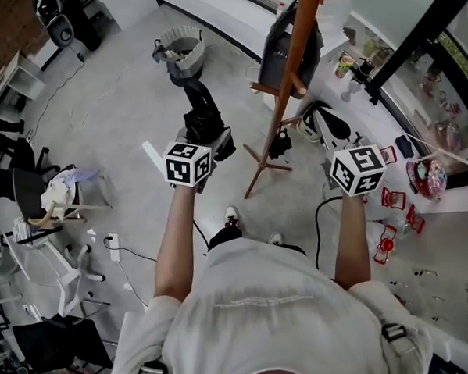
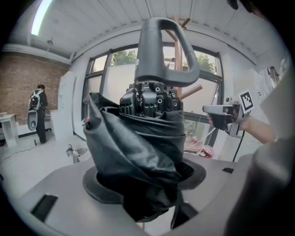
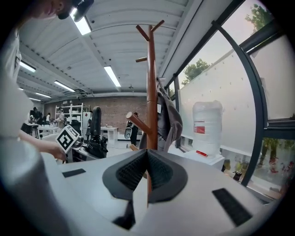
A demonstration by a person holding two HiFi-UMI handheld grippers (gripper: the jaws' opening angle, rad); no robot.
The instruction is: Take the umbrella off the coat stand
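- The left forearm (image 1: 174,240) and the right forearm (image 1: 348,239) both reach forward from the shoulders, bare below short white sleeves. They are roughly parallel and well apart.
- The left hand-held gripper (image 2: 138,184) has its jaws partly apart, clamped on the bunched black fabric of the folded umbrella (image 2: 138,143).
- The right hand-held gripper (image 3: 147,156) has its jaws brought together with the ribbed pads meeting and nothing between them.
- In the head view, the left marker cube (image 1: 187,163) and the right marker cube (image 1: 358,169) sit at about the same level.
- Both hand-held grippers point forward, tilted slightly downward.
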